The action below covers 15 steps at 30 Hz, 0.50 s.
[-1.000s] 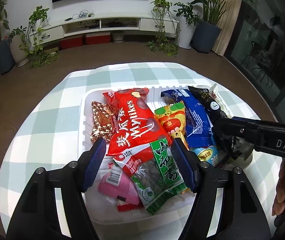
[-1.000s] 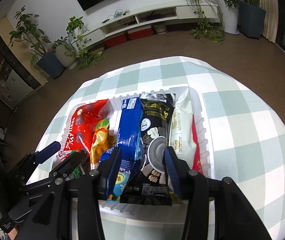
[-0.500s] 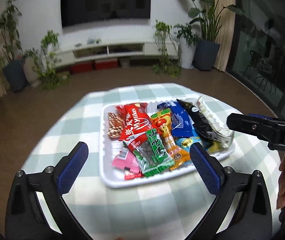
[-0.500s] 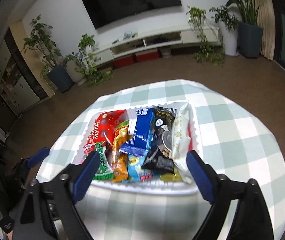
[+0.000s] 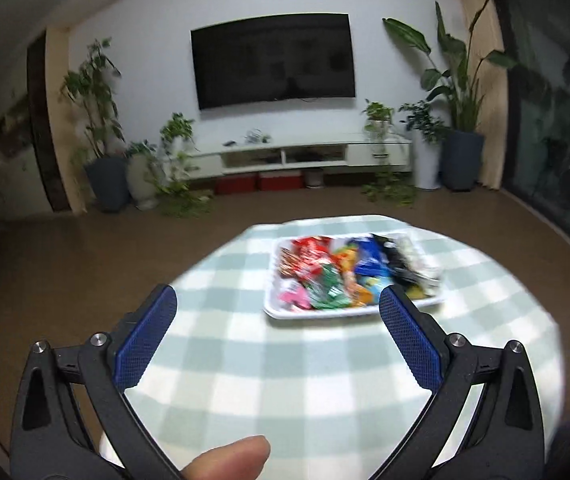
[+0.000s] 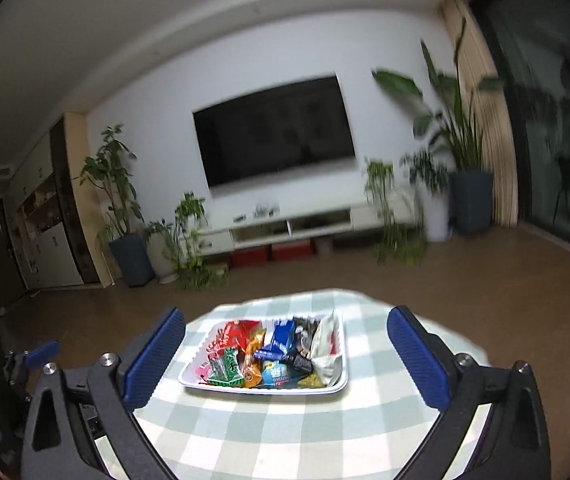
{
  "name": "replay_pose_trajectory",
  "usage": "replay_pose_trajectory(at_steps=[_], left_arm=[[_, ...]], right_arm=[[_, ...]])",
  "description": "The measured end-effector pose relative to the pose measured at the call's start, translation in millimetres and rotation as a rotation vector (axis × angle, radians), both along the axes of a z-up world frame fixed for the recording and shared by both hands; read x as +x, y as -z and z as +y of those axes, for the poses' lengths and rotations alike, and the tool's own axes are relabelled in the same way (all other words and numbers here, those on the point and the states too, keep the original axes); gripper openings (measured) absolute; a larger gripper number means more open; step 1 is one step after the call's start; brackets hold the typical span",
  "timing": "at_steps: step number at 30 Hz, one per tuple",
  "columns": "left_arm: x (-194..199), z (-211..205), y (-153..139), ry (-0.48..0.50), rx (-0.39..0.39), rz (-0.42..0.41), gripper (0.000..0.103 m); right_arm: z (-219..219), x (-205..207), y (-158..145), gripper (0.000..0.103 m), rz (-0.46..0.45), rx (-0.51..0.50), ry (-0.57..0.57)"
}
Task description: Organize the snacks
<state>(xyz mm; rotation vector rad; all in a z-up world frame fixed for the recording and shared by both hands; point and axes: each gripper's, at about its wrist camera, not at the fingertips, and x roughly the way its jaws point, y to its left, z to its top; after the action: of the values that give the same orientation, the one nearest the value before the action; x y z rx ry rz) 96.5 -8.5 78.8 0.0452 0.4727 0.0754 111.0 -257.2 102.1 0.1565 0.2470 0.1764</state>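
Both grippers hang above the near part of the desk [image 6: 285, 432] with their jaws spread wide and nothing between them. The left gripper [image 5: 277, 336] frames bare checked cloth, its blue pads [image 5: 145, 338] touching nothing; the right gripper [image 6: 285, 356] stands just as wide, and the tray [image 6: 265, 387] shows in the gap between its pads, farther off on the desk and untouched.

The white tray sits on the green-and-white cloth toward the far side of the round desk, packed with snack packets [image 6: 273, 354] lying side by side and overlapping: a red one at the left, a green one in front of it, an orange one, a blue one, a black one and a white one at the right end.

In the left wrist view the tray [image 5: 285, 312] is blurred and sits right of centre, and a pink packet [image 5: 295, 298] shows at its near left corner; a thumb tip [image 5: 229, 456] also pokes in at the bottom edge. The right wrist view shows the packets more sharply, and at its left edge part of the other gripper appears.
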Motion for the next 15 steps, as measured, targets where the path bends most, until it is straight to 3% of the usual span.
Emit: replay_pose_trajectory(at_steps=[3,8,15], left_arm=[[-27.1,-3.6,-5.9,0.019,-0.025,0.010,0.103],[-61.3,-7.2,-5.8,0.039,-0.076,0.071,0.103],[-80.9,-9.8,4.0,0.042,-0.109,0.133,0.103]], right_arm=[[-2.4,-22.8,-3.8,0.103,0.019,-0.002,-0.007],[-5.5,-42.0,7.6,0.103,0.155,0.017,0.013],[4.3,-66.9,19.6,0.103,0.185,-0.011,0.009]])
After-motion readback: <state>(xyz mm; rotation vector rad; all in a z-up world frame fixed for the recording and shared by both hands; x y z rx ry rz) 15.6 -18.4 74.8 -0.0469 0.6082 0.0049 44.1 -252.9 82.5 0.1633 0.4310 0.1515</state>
